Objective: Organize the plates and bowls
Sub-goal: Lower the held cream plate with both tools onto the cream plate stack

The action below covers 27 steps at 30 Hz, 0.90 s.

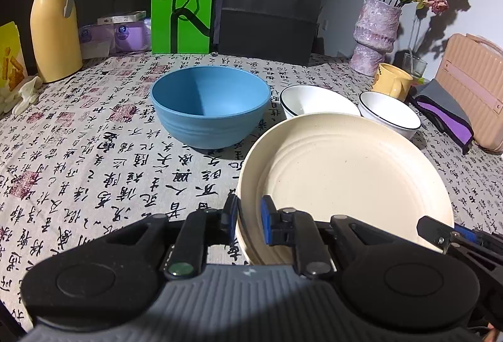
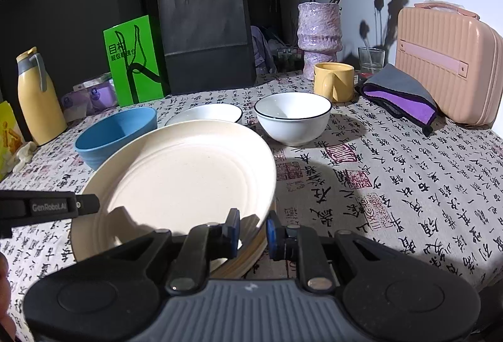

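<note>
I hold a cream plate [image 1: 345,172] [image 2: 188,178] between both grippers, tilted a little above the tablecloth. My left gripper [image 1: 250,216] is shut on its left rim and shows as a black finger [image 2: 85,205] in the right wrist view. The right gripper [image 2: 253,230] is shut on the plate's right rim; its finger [image 1: 440,235] shows at the plate's edge in the left wrist view. A yellower rim [image 2: 248,260] shows just under the plate. Beyond it stand a blue bowl [image 1: 210,112] [image 2: 116,134] and two white bowls [image 1: 317,99] [image 1: 389,112] [image 2: 292,118].
Along the back stand a yellow thermos [image 1: 53,24], a green bag [image 1: 182,8], a black paper bag [image 1: 270,2] and a pink vase with flowers [image 1: 374,33]. A yellow mug [image 2: 333,81], a grey-purple cloth [image 2: 402,93] and a pink case [image 2: 446,65] sit at the right.
</note>
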Tool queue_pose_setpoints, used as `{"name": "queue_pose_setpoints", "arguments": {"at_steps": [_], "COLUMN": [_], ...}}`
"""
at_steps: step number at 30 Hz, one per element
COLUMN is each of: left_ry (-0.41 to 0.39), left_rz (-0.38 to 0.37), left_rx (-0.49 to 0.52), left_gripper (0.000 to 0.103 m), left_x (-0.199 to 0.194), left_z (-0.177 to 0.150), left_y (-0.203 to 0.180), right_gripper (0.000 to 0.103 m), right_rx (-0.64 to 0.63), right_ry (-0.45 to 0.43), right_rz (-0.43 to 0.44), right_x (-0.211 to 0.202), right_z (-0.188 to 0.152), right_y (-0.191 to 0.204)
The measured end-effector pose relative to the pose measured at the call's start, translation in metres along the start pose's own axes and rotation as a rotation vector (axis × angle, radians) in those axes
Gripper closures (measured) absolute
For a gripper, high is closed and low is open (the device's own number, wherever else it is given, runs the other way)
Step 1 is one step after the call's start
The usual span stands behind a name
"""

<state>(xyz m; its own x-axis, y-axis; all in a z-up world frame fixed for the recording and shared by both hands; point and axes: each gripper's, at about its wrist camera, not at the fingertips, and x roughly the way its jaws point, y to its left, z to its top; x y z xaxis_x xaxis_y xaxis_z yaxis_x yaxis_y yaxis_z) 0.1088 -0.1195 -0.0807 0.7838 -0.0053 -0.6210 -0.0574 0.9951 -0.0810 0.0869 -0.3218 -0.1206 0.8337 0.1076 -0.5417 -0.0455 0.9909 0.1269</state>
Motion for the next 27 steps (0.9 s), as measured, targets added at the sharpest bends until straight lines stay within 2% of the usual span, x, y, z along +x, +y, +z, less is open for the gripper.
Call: {"name": "queue_pose_setpoints", "arguments": {"at_steps": [9, 14, 18, 21, 27], "left_ry": [0.004, -0.001, -0.022, -0.019, -0.024], "left_rz": [0.008, -0.016, -0.004, -0.020, -0.001], "left_rx": [0.031, 0.072, 0.121, 0.100, 0.024], "left_gripper": [0.087, 0.087, 0.087, 0.087, 0.087], "left_x": [0.008, 0.006, 0.004, 0.004, 0.009], "left_z": [-0.003, -0.006, -0.011, -0.010, 0.000], "left_y": [-0.004, -0.013, -0.025, -0.021, 0.002], "right_gripper": [0.086, 0.085, 0.085, 0.084, 0.083], "right_rx": [-0.043, -0.094, -0.144, -0.145, -0.106], "right_ry": [-0.011, -0.027, -0.039, -0.041, -0.021], "right_rz": [-0.038, -0.076, -0.104, -0.103, -0.068], "right_x": [0.007, 0.009, 0.011, 0.011, 0.012], "right_z": [-0.004, -0.007, -0.010, -0.010, -0.012], "right_y": [0.006, 0.013, 0.020, 0.019, 0.011]}}
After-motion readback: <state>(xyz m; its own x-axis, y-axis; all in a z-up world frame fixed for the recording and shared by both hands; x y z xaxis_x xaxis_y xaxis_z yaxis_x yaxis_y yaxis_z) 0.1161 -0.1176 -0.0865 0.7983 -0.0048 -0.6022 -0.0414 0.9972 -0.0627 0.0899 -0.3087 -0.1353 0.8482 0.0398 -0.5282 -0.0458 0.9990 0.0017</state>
